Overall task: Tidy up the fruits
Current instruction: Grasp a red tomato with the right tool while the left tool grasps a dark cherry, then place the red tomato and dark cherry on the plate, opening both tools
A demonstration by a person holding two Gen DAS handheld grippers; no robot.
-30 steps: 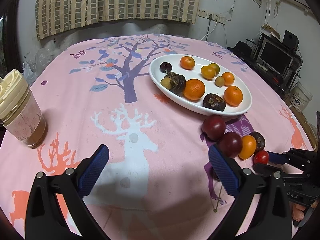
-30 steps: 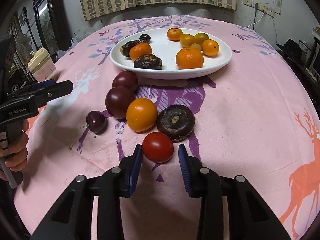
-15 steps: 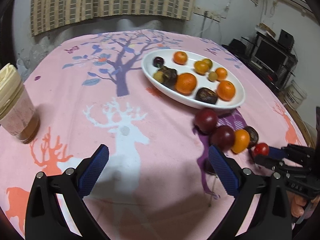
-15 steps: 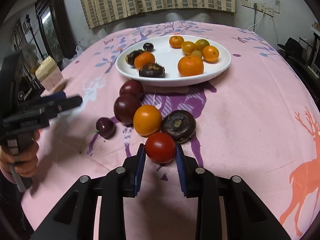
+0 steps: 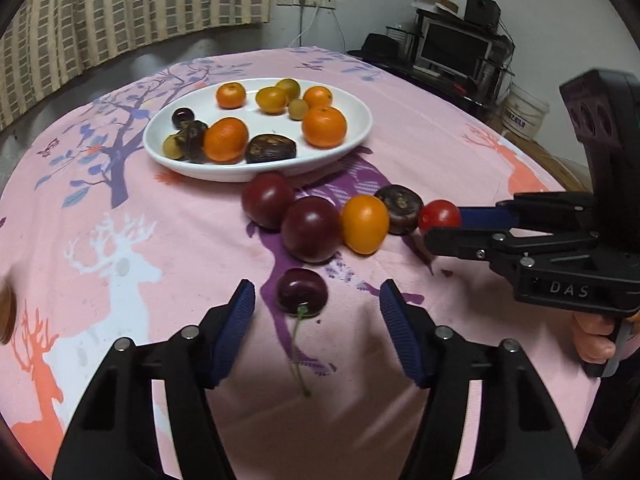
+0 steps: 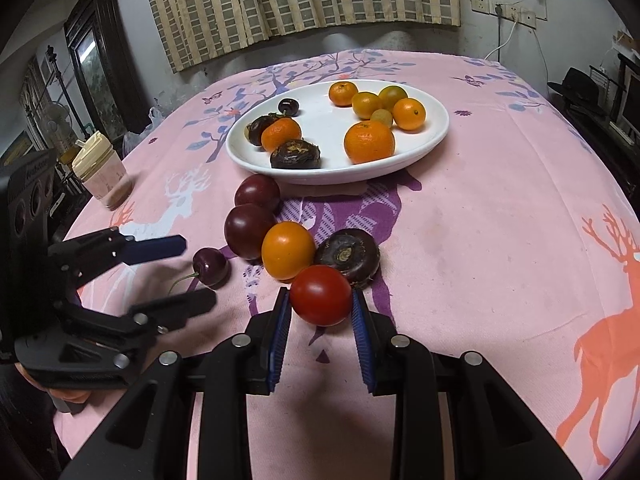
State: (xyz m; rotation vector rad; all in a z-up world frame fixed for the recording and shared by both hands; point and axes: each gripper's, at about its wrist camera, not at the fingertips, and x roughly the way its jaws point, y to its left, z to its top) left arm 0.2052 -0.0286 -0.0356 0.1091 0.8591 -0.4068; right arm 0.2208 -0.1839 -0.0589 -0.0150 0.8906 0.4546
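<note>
While the blue ribbed pads of the right gripper (image 6: 321, 316) are pinching the small round red tomato (image 6: 321, 295) at its widest girth, the fruit is sitting at the near end of the loose row on the pink printed tablecloth (image 6: 500, 216), touching the dark flattened water chestnut (image 6: 348, 256) at its 1 o'clock. The tomato is probably light, smooth and thin-skinned, so a gentle squeeze across the middle is likely suiting it better than a hard one, which could split it.

The left gripper (image 5: 316, 316) is standing spread wide, its pads flanking the dark red cherry with a long green stem (image 5: 302, 291) without touching it. That cherry is likely small, slick and prone to rolling, so the body looks the better place to grip than the thin stem trailing toward 6 o'clock.

Beyond the cherry, at 12 o'clock, two dark plums (image 5: 310, 229) and a glossy orange citrus fruit (image 5: 365, 223) are lying close together. Farther on, the white oval ceramic plate (image 5: 352, 148) is holding tangerines, kumquats and dark fruits. A lidded jar (image 6: 102, 172) is standing well apart at 10 o'clock in the right wrist view.
</note>
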